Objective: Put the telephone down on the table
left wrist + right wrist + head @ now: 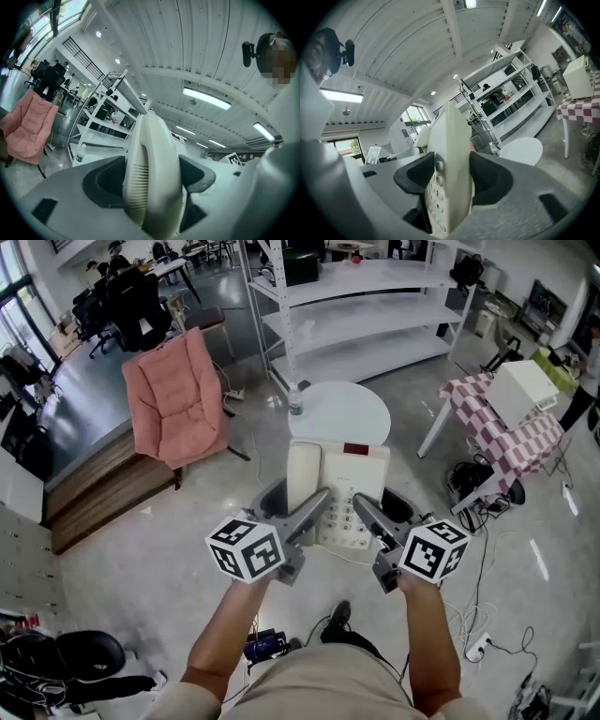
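A cream desk telephone (337, 486) with its handset (305, 476) on the left and a keypad on the right is held in the air over the floor. My left gripper (305, 509) is shut on its handset side (152, 180). On the keypad edge (449, 185) my right gripper (377, 514) is shut. A round white table (342, 413) stands just beyond the telephone, and shows too in the right gripper view (520, 151). The underside of the telephone is hidden.
A clear water bottle (295, 401) stands on the round table's left edge. A pink padded chair (178, 395) is at the left and a white shelf rack (356, 306) behind. At the right a checked-cloth table (506, 432) carries a white box (523, 390). Cables (478, 615) lie on the floor.
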A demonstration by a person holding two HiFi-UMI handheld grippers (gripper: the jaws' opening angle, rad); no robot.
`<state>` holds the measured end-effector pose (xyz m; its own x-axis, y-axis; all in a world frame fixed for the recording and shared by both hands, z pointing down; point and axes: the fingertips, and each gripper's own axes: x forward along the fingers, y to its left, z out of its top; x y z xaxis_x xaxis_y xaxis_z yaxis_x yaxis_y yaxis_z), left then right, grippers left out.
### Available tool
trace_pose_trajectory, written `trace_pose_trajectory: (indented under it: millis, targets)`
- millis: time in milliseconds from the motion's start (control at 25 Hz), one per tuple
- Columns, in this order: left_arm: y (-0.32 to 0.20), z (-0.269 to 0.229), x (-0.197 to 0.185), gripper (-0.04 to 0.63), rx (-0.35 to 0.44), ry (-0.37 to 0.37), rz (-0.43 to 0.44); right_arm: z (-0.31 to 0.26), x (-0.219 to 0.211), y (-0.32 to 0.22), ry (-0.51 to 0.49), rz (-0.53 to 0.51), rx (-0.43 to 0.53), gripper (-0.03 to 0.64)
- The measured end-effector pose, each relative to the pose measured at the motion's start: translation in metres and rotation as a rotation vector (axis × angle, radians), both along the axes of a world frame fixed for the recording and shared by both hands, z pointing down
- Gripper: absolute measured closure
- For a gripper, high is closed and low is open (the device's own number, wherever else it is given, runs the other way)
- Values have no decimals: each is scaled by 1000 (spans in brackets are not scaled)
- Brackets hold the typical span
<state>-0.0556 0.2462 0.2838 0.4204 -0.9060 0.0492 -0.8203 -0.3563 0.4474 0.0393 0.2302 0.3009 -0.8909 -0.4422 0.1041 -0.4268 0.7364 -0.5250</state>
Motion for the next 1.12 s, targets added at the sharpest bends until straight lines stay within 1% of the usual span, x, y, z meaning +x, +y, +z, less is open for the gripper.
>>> trace_pose_trajectory:
  millis: [320,680,920,1120]
  targets:
    - [-54,2,19,252,-15,-19,-29,4,18,-57,-22,-30,-14,397]
    - [-95,0,36,252,-13,-37,-22,4,36,-97,-40,-22,-18,399]
    - [-128,6,37,252,-26,-20,16,9,37,-126,-24,12,-29,399]
    - [-173,11,38,252,-25,-6,81,11,39,-165,-8,75,-33,399]
